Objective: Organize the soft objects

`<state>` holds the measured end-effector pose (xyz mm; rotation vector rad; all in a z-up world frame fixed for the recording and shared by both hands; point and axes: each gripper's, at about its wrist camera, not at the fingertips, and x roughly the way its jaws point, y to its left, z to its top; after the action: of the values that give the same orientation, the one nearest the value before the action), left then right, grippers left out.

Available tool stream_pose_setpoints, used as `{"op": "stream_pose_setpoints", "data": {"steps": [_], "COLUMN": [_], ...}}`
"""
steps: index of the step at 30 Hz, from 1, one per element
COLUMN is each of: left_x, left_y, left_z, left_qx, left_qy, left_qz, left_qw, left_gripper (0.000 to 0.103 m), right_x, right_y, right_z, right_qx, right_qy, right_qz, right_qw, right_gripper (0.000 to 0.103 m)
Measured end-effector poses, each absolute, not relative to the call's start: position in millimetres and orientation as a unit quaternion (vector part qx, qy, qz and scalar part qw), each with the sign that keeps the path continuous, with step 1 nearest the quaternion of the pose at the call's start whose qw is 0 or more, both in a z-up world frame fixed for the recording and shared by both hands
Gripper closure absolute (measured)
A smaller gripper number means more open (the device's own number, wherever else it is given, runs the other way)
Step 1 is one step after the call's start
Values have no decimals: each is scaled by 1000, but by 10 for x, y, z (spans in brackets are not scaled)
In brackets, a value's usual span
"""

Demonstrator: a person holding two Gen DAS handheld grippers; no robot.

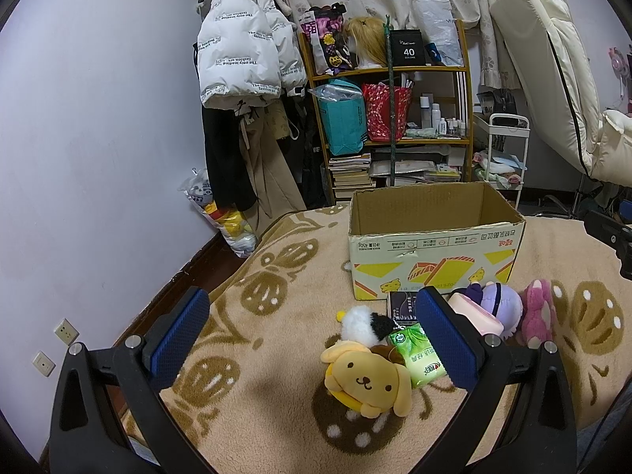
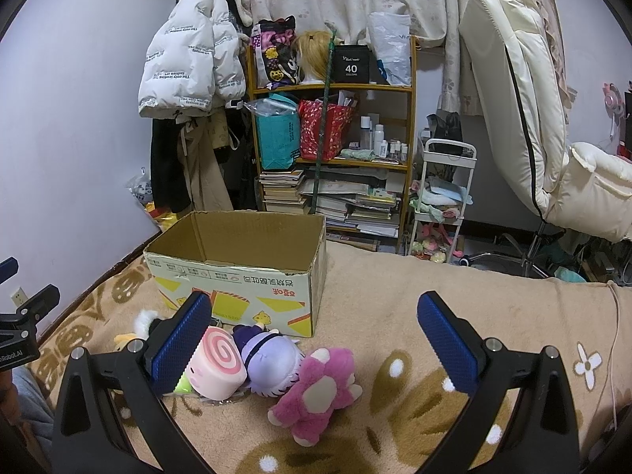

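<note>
An open cardboard box (image 1: 434, 252) stands on a beige blanket (image 1: 276, 308); it looks empty inside (image 2: 245, 272). In front of it lie a yellow dog plush (image 1: 365, 381), a black-and-white fluffy plush (image 1: 365, 324), a green tissue pack (image 1: 420, 355), a pink swirl-roll plush (image 2: 215, 363), a purple plush (image 2: 270, 359) and a pink bear plush (image 2: 316, 389). My left gripper (image 1: 312, 339) is open above the yellow dog. My right gripper (image 2: 316, 345) is open above the pink bear.
A dark flat packet (image 1: 403, 306) lies against the box front. Behind the bed are a cluttered wooden shelf (image 2: 331, 150), hanging coats (image 1: 241, 47), a white cart (image 2: 442, 197) and a cream chair (image 2: 533, 118). A cable (image 2: 614, 355) runs along the blanket's right side.
</note>
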<state>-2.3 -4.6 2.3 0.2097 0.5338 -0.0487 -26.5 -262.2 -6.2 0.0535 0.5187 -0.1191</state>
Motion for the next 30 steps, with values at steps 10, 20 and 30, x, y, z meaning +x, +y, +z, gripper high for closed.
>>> {"op": "stream_pose_setpoints", "data": {"steps": [10, 20, 30], "left_x": [36, 217, 443], "left_y": [-21, -21, -49], "left_z": [-41, -202, -407], "left_qx": [99, 89, 96], "left_qy": [278, 330, 383], "left_qz": [-28, -40, -40], "left_qw": [955, 939, 918], "left_gripper": [1, 1, 1], "right_x": [-266, -136, 83], "right_y": [-2618, -2741, -2776], "right_z": [-55, -203, -352], "right_qx": [30, 30, 36], "right_qy": [253, 277, 325], "right_qz": [-55, -52, -44], "right_qw": [965, 959, 944], "right_gripper": [0, 0, 0]}}
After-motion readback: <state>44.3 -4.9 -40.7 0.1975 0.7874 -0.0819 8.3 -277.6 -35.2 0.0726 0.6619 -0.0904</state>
